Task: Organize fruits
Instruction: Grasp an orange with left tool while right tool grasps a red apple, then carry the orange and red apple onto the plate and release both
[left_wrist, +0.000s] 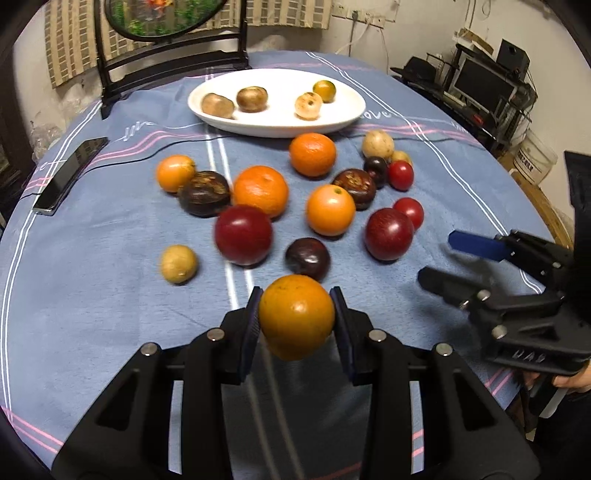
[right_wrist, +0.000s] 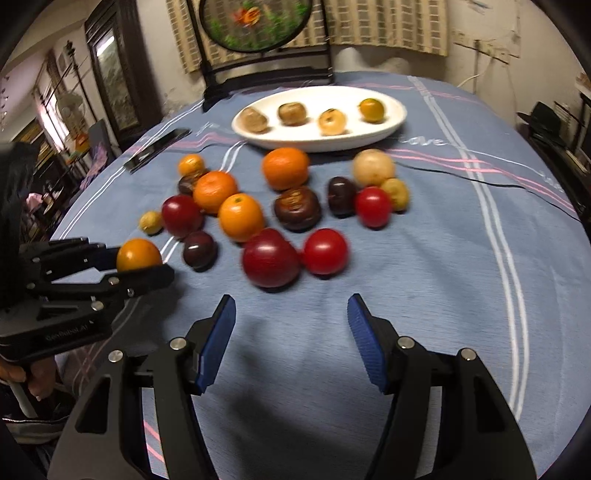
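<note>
My left gripper (left_wrist: 296, 295) is shut on a yellow-orange fruit (left_wrist: 296, 317), held just above the blue tablecloth near the front edge. The right wrist view shows the same fruit (right_wrist: 138, 254) between the left gripper's (right_wrist: 144, 260) fingers at far left. My right gripper (right_wrist: 291, 301) stands open over bare cloth with nothing between its blue pads; it also shows as the right gripper (left_wrist: 437, 257) at the right of the left wrist view. A big dark red fruit (right_wrist: 271, 258) and a red one (right_wrist: 325, 251) lie just ahead of it. The white oval plate (left_wrist: 347, 110) at the back holds several small fruits.
Several oranges, red, dark purple and tan fruits lie loose in the middle of the table. A black phone (left_wrist: 70, 175) lies at the left edge with a thin black cable (right_wrist: 498, 184) running across the cloth. A dark wooden chair (left_wrist: 170, 55) stands behind the plate.
</note>
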